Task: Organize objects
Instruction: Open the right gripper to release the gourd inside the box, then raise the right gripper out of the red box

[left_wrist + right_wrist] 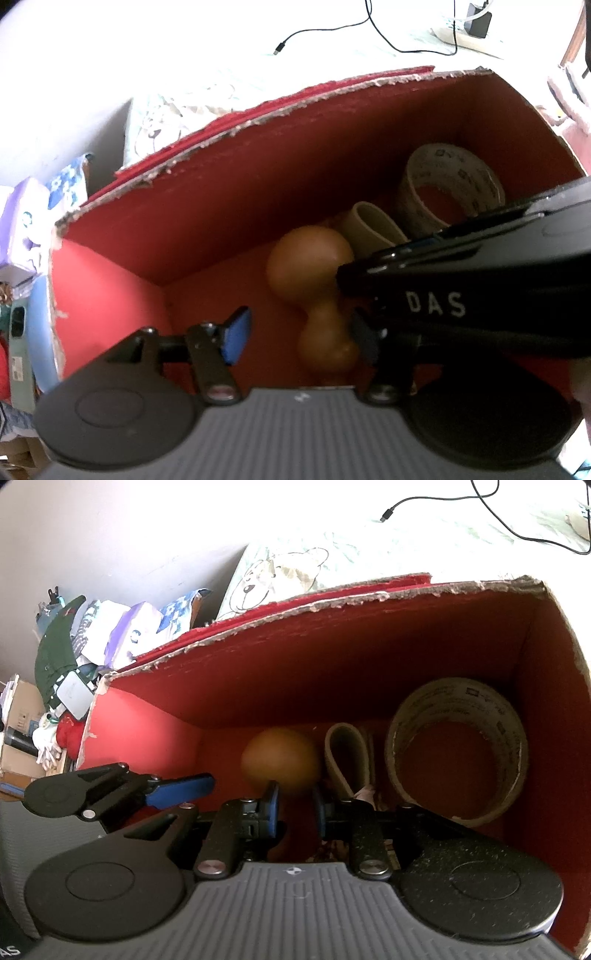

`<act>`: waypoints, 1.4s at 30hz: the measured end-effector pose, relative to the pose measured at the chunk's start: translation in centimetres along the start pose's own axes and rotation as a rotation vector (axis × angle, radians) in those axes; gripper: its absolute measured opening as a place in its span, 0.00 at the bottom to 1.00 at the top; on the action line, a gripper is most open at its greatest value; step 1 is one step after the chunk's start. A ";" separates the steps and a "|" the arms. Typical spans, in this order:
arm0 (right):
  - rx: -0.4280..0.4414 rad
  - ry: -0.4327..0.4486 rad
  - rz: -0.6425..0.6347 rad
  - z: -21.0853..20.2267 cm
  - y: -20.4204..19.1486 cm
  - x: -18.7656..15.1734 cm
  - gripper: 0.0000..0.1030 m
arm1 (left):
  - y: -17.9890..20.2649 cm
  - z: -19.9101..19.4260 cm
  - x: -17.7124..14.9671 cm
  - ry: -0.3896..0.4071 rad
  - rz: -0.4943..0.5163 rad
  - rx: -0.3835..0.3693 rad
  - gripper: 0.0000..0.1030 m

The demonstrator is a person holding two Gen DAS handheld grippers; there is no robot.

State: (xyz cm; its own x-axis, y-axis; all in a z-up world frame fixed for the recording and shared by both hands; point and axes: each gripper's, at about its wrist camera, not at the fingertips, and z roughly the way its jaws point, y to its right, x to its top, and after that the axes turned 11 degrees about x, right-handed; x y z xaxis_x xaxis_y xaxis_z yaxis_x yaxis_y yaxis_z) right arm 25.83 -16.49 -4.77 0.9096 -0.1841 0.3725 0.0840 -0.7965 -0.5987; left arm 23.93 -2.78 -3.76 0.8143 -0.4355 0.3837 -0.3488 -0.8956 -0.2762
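The tan gourd-shaped wooden piece (314,280) lies inside the red cardboard box (221,206), beside a beige tape roll (448,184). The right gripper (295,805) pinches its narrow end. The left gripper (299,328) is spread wide around it.

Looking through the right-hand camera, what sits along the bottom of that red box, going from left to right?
Along the floor of the red box: orange gourd-shaped object → beige folded band → large tape roll. The right gripper is at the gourd's near end.
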 end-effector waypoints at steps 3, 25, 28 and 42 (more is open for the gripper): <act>-0.003 0.000 0.002 0.0 0.1 0.0 0.22 | 0.0 -0.1 0.0 0.008 -0.006 0.009 0.62; -0.026 0.069 -0.011 -3.2 -1.0 -1.1 0.22 | 0.2 -2.8 -0.8 0.110 -0.010 0.062 0.65; -0.042 0.101 -0.043 -4.8 -1.8 -2.1 0.22 | 0.2 -4.2 -1.2 0.128 -0.020 0.049 0.65; -0.119 0.203 -0.222 -8.1 -5.1 -6.6 0.23 | 0.7 -10.0 -5.8 0.194 -0.117 0.091 0.71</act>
State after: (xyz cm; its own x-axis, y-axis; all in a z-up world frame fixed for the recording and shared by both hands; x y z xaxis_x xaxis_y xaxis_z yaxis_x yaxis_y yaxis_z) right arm 16.06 -15.90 1.58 0.7739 -0.0998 0.6254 0.2120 -0.8897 -0.4042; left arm 14.36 -1.77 2.66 0.7390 -0.3468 0.5775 -0.2072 -0.9328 -0.2950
